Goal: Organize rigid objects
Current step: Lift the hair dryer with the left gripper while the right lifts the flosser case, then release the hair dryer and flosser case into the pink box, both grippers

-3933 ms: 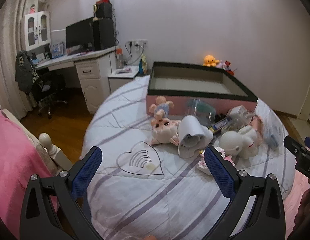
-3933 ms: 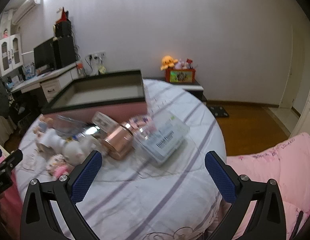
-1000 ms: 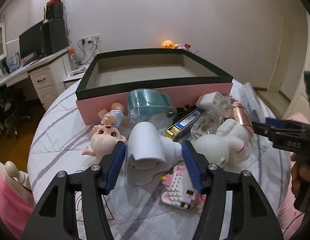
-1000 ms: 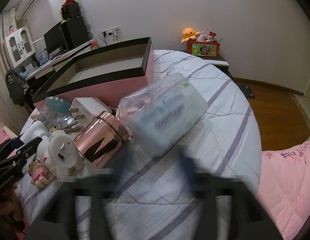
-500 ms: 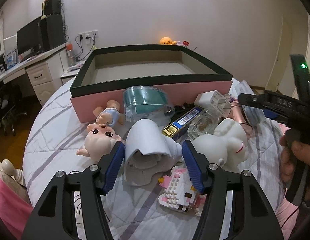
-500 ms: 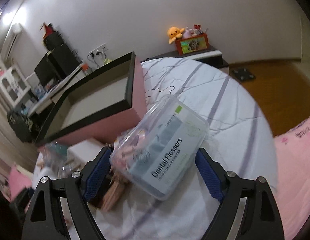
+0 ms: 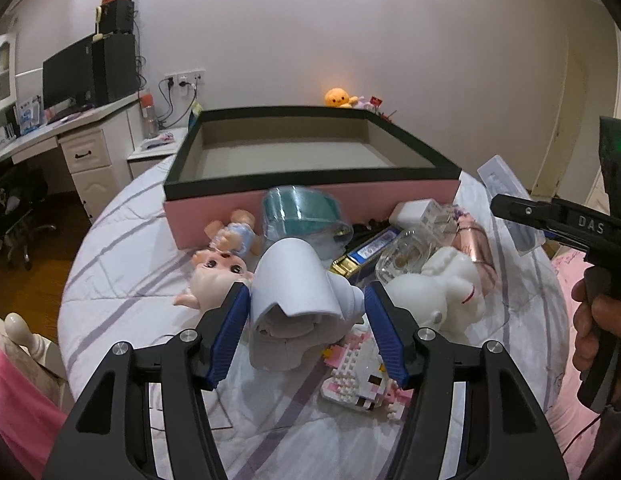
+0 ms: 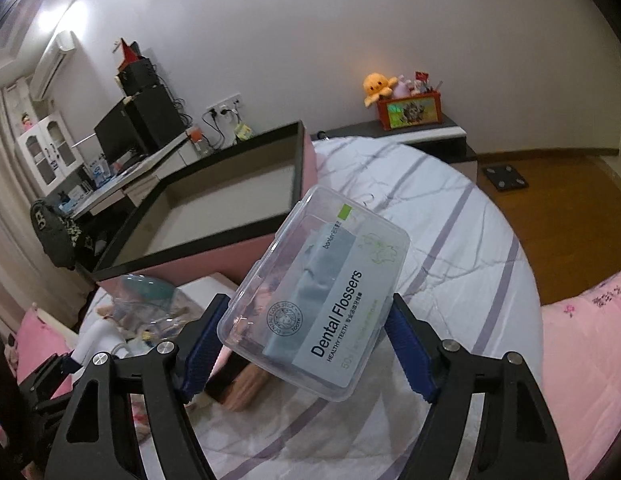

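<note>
While the clear dental flosser box [image 8: 316, 294] sits clamped between the blue pads of the right gripper [image 8: 306, 342], it is lifted clear of the striped white bedspread [image 8: 450, 240], its long axis running from lower centre up toward the upper middle of the right wrist frame, its label facing the camera and its far end tilted toward the pink box with a black rim [image 8: 214, 216]. In the left wrist view the same flosser box shows only as a pale sliver at the right edge, cut off by the right gripper's black body and the hand around it. The left gripper [image 7: 306, 332] holds a white, soft-looking roll [image 7: 294, 300] between its half-closed pads, low in the centre of that frame. Around the roll lie a big-headed doll [image 7: 216, 272], a white figurine [image 7: 438, 288], a pink-and-white brick toy [image 7: 362, 380], a teal container [image 7: 302, 216], and a rose-gold can [image 7: 476, 242], all crowded against the box's near wall. Beyond the bed a white desk [image 7: 70, 136] with a monitor stands at upper left, and an orange plush [image 8: 374, 86] sits by the far wall. Things under the flosser box in the right view are blurred and hard to name.
</note>
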`<state>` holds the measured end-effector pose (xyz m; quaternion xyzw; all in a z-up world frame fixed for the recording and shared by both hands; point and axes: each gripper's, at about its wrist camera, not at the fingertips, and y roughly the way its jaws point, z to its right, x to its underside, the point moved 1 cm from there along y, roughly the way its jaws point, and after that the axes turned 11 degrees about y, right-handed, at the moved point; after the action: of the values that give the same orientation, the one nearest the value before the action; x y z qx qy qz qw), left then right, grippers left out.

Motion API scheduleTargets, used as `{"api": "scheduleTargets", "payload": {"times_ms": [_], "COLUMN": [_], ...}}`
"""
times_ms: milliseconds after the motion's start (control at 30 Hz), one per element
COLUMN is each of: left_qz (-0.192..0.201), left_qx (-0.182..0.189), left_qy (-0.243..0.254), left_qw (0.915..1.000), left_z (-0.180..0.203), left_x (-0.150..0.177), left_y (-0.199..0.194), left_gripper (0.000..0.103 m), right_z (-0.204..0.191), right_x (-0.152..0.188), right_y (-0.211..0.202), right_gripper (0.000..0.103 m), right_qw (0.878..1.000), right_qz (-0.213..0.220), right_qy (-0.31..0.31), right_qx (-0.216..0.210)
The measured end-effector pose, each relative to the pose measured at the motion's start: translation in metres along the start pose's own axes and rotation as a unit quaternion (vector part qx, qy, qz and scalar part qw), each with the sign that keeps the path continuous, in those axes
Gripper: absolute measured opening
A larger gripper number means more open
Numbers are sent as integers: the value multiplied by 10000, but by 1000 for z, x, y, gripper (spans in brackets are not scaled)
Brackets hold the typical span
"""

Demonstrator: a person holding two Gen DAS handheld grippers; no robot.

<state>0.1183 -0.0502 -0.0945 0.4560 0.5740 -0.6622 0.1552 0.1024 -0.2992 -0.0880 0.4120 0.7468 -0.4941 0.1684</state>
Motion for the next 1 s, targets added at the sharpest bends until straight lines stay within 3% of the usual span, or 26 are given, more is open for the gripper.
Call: {"api": "scheduleTargets", "payload": {"times_ms": [267, 500, 800, 1000], "left_qz": [253, 503, 278, -198], "left_qx": [-27, -223, -363, -364], "left_qy": [-68, 11, -141, -249], "left_qw": [9997, 9985, 9989, 9988], "left_z": [-13, -35, -74, -78], "left_x": [-12, -55, -122, -126], "left_y": [-22, -23, 41, 89], "left_gripper": [61, 61, 61, 61], "right_z": [-29, -69, -103, -101], "right_x": [-13, -40, -73, -70], "right_y": [-13, 2, 74, 119], "right_gripper": [77, 78, 78, 78], "right_qw": [9989, 9956, 9924, 9896], "right_qz": [60, 45, -390, -815], "right_qy": [-294, -800, -1128, -1186], "right_qx": [-362, -485, -294, -13]}}
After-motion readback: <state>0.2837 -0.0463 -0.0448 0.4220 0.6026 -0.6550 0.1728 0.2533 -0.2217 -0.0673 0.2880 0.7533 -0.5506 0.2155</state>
